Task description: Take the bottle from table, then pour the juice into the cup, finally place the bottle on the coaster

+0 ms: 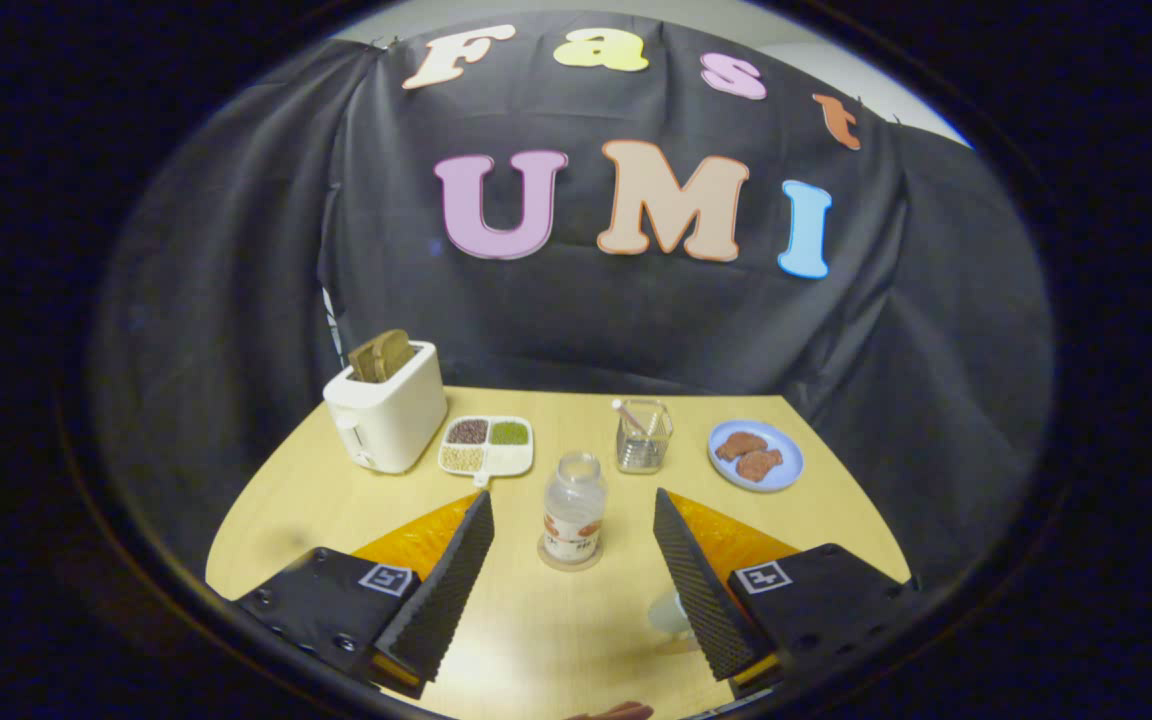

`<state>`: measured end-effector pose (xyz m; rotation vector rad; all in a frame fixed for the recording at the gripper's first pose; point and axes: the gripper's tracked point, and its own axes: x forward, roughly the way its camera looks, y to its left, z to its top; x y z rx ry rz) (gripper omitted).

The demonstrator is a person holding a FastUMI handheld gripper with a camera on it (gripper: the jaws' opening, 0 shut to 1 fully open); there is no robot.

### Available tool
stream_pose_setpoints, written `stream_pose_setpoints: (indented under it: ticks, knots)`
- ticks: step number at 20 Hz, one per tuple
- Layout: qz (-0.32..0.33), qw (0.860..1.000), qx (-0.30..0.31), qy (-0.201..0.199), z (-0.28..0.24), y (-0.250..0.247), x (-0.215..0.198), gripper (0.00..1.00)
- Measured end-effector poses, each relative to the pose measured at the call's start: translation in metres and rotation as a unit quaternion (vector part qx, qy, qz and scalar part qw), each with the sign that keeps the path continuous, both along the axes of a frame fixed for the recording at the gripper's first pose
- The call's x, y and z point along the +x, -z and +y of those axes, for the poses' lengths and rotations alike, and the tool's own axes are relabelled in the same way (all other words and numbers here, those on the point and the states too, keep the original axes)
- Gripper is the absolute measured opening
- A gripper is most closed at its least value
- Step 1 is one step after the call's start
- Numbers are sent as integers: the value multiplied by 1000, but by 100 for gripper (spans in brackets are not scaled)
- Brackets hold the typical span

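Standing upright on a round coaster (pixel 570 558), the clear bottle (pixel 574 506) sits uncapped between the spread fingers of the hand-held gripper (pixel 573 505), which gapes wide and touches nothing — each finger is clear of the bottle's sides. Beyond the bottle, on the pale wooden bench (pixel 536 630), a glass cup (pixel 644 436) holds a straw. Just to its right lies a blue plate (pixel 786 470) with two brown pieces of food. On the other side of the cup, a white divided dish (pixel 518 460) carries beans and grains in three of its compartments, and beside that a white toaster (pixel 388 418) stands with bread poking from its slot. A small pale object beside the right finger is too hidden to identify.
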<state>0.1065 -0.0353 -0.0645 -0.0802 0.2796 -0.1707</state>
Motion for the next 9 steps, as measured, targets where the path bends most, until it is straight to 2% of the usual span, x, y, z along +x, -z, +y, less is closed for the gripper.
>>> stream_pose_setpoints:
  ticks: [5, 9]
  knots:
    - [-45, 998, 22, -34, 14, -63, -11, 100]
    - [-63, 997, 27, -35, 2, -87, -23, 100]
